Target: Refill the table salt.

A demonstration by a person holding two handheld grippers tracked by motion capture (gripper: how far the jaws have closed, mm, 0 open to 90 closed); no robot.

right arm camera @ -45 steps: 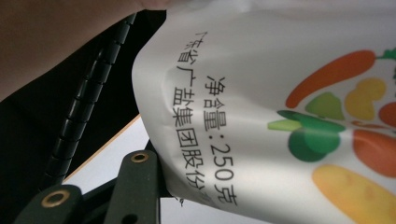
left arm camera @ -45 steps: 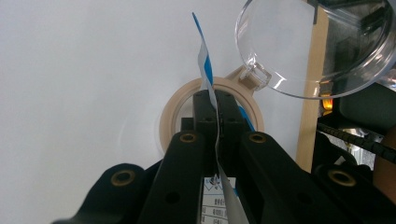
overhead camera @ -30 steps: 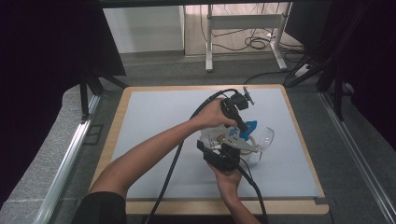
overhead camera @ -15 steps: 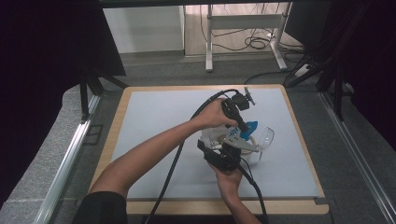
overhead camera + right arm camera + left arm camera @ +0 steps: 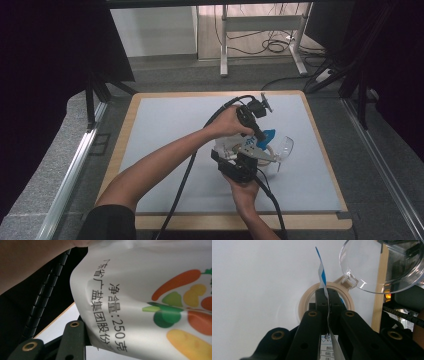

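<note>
A white salt bag (image 5: pixel 226 148) with a blue top corner hangs over the mat right of centre. My left gripper (image 5: pixel 259 142) points down from above and is shut on the bag's thin top edge (image 5: pixel 322 275), seen edge-on between its jaws (image 5: pixel 327 293). Under it sits a beige round container (image 5: pixel 303 307) with its clear hinged lid (image 5: pixel 372 270) flipped open to the right (image 5: pixel 284 148). My right gripper (image 5: pixel 244 161) comes in from the near side, shut on the bag's lower part. The printed bag (image 5: pixel 140 302) is very close in the right gripper view, beside one black finger (image 5: pixel 74 340).
A pale mat (image 5: pixel 165 130) covers the wooden-edged table (image 5: pixel 118 160). Black cables (image 5: pixel 185 175) trail from both grippers toward the near edge. A metal rail (image 5: pixel 75 165) runs along the left. A desk frame (image 5: pixel 225 45) and floor cables stand beyond the far edge.
</note>
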